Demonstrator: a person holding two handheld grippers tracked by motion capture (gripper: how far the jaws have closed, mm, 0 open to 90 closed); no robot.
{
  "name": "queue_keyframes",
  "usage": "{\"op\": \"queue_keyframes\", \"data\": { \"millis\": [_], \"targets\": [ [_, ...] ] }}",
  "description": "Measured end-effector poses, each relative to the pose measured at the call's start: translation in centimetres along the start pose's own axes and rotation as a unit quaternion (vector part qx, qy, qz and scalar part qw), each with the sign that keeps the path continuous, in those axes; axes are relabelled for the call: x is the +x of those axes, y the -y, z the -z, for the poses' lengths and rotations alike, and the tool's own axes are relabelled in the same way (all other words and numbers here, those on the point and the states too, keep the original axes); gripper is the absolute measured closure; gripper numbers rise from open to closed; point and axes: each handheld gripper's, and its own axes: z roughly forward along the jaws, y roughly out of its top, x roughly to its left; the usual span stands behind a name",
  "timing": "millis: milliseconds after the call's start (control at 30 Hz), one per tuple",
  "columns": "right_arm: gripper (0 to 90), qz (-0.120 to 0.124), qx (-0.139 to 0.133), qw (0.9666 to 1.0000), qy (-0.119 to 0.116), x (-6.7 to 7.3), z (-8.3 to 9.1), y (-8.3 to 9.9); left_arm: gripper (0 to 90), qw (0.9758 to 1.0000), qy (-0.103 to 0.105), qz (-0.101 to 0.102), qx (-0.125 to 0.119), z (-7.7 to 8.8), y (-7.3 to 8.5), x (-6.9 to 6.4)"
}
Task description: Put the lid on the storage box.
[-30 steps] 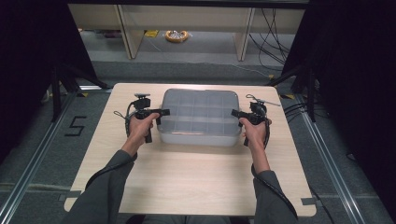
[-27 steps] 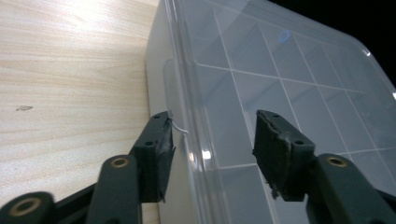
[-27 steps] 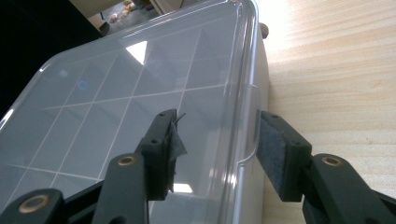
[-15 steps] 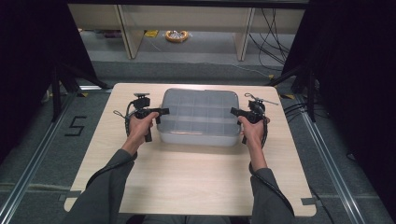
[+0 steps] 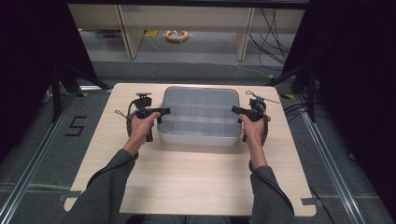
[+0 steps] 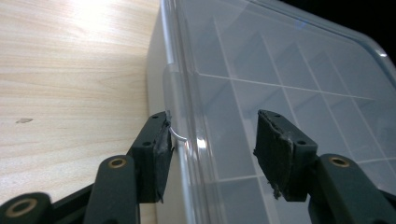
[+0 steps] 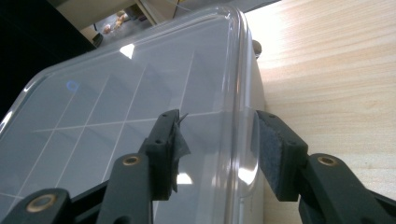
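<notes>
**Step in hand: take hold of the box at both short sides.**

The clear compartment box (image 5: pixel 198 116) lies lid-on at the middle of the table (image 5: pixel 187 186), slightly toward 12 o'clock. The left gripper (image 5: pixel 163 111) stands at the box's 9 o'clock side and the right gripper (image 5: pixel 235 110) at its 3 o'clock side, each pointing inward.

**Left gripper.** In the left gripper view, the jaws stand apart and straddle the lid rim. The outer pad (image 6: pixel 161 149) touches the small clear tab (image 6: pixel 176 134) on the side wall, while the inner pad (image 6: pixel 273 154) sits clear of the lid. Nothing is clamped.

**Right gripper.** Its jaws have just been closing, with the box's rim between them. In the right gripper view, one pad (image 7: pixel 175 144) lies over the lid and the other pad (image 7: pixel 271 154) just beside the outer wall. A gap shows on both sides, so the pads do not press yet.

**Recommended practice.**
1. Centre each rim between its two pads before closing further (a one-sided touch will push the box sideways).
2. Close both grippers evenly, so that the box does not slide toward 3 or 9 o'clock.
3. Seat the pads on the rim, not on the smooth lid face, which is likely to slip.
4. Keep both grippers level with each other; a tilt would probably twist the lid or spring the tab.
</notes>
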Motion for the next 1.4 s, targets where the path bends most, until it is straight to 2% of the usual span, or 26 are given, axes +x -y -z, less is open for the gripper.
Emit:
{"op": "queue_keyframes", "data": {
  "millis": [100, 167, 233, 300, 333, 367, 400, 433, 500, 600, 633, 667, 700, 733, 767, 800, 867, 900, 967, 1033, 1067, 1100, 1133, 1267, 1367, 1400],
  "targets": [
    [53.9, -0.022, 0.006, 0.9997, 0.004, 0.4, 0.0, 0.1, 45.9, 1.0000, 0.007, 0.003, 0.001, -0.1, 0.0, 0.3],
    [53.9, -0.006, 0.007, 1.0000, 0.000, -0.2, -0.2, 0.2, 46.7, 0.9999, 0.009, 0.006, 0.003, -0.1, 0.1, 0.4],
    [53.5, -0.017, 0.009, 0.9998, 0.003, 0.1, -0.1, 0.3, 46.7, 0.9999, 0.011, 0.003, 0.006, 0.0, 0.1, 0.4],
    [53.5, -0.007, 0.004, 1.0000, 0.001, -0.2, -0.1, 0.4, 46.4, 0.9997, 0.016, 0.014, 0.008, 0.0, 0.1, 0.5],
    [53.1, -0.040, 0.015, 0.9991, 0.000, 0.3, 0.2, 0.5, 45.3, 0.9996, 0.019, 0.018, 0.008, 0.0, 0.1, 0.5],
    [52.4, -0.030, 0.006, 0.9995, -0.002, 0.1, 0.0, 0.5, 43.7, 0.9996, 0.021, 0.019, 0.005, 0.0, 0.1, 0.4],
    [49.2, -0.053, 0.013, 0.9985, -0.004, 0.5, 0.1, 0.6, 41.5, 0.9995, 0.023, 0.022, 0.002, 0.1, 0.1, 0.3],
    [44.7, -0.030, 0.009, 0.9995, 0.003, 0.2, 0.2, 0.5, 38.3, 0.9996, 0.024, 0.014, -0.001, 0.3, 0.1, 0.4],
    [36.4, -0.032, 0.004, 0.9994, 0.009, 0.2, 1.2, 0.2, 29.7, 0.9998, 0.015, 0.011, -0.007, 1.1, -0.1, 0.4],
    [35.3, -0.024, -0.008, 0.9997, -0.004, 0.0, 2.3, -0.2, 30.1, 0.9997, 0.024, 0.000, -0.011, 2.8, -0.1, 0.5],
    [34.5, -0.006, -0.013, 0.9998, -0.010, -0.1, 2.9, -0.3, 29.8, 0.9995, 0.029, -0.006, -0.007, 3.5, 0.1, 0.5],
    [33.8, 0.025, -0.021, 0.9994, -0.016, -0.5, 3.5, -0.4, 29.3, 0.9992, 0.036, -0.011, -0.010, 4.1, 0.4, 0.5],
    [33.3, 0.031, -0.024, 0.9991, -0.016, -0.4, 4.2, -0.4, 29.4, 0.9990, 0.041, -0.017, -0.008, 4.7, 0.7, 0.4],
    [33.2, -0.016, -0.009, 0.9994, -0.029, 0.5, 6.0, 0.0, 29.0, 0.9985, 0.050, -0.023, -0.004, 5.3, 1.1, 0.4],
    [33.2, -0.016, -0.009, 0.9994, -0.029, 0.5, 6.0, 0.0, 29.0, 0.9979, 0.059, -0.027, -0.002, 6.0, 1.5, 0.3],
    [33.1, 0.019, -0.019, 0.9991, -0.032, 0.1, 6.4, 0.1, 28.3, 0.9974, 0.065, -0.032, -0.001, 6.6, 2.0, 0.2],
    [32.8, 0.029, -0.021, 0.9984, -0.043, 0.1, 7.7, 0.5, 27.1, 0.9962, 0.076, -0.042, 0.002, 7.9, 3.1, 0.0],
    [32.7, 0.055, -0.026, 0.9969, -0.049, -0.2, 8.1, 0.8, 26.5, 0.9954, 0.084, -0.046, 0.005, 8.5, 3.7, -0.1],
    [32.1, 0.063, -0.023, 0.9962, -0.056, -0.2, 9.0, 1.4, 26.1, 0.9937, 0.096, -0.056, 0.011, 9.5, 5.0, -0.3],
    [31.9, 0.050, -0.012, 0.9966, -0.065, 0.3, 9.8, 2.3, 25.7, 0.9920, 0.105, -0.069, 0.017, 10.3, 6.3, -0.6],
    [31.7, 0.066, -0.016, 0.9954, -0.067, 0.2, 10.1, 2.6, 25.5, 0.9910, 0.109, -0.075, 0.020, 10.7, 6.9, -0.7],
    [31.4, 0.065, -0.014, 0.9954, -0.069, 0.5, 10.4, 2.9, 25.2, 0.9902, 0.115, -0.078, 0.020, 11.0, 7.4, -0.9],
    [31.1, 0.082, -0.017, 0.9938, -0.073, 0.3, 10.6, 3.1, 24.9, 0.9896, 0.117, -0.081, 0.023, 11.3, 7.9, -1.0],
    [29.9, 0.077, -0.009, 0.9937, -0.081, 1.0, 11.5, 4.3, 24.5, 0.9876, 0.120, -0.098, 0.026, 12.1, 9.5, -1.4],
    [29.9, 0.094, -0.007, 0.9919, -0.085, 1.0, 11.8, 5.1, 24.4, 0.9865, 0.124, -0.104, 0.024, 12.5, 10.6, -1.6],
    [29.9, 0.078, 0.001, 0.9930, -0.089, 1.3, 12.1, 5.4, 24.2, 0.9860, 0.121, -0.112, 0.025, 12.6, 10.9, -1.7]
  ]
}}
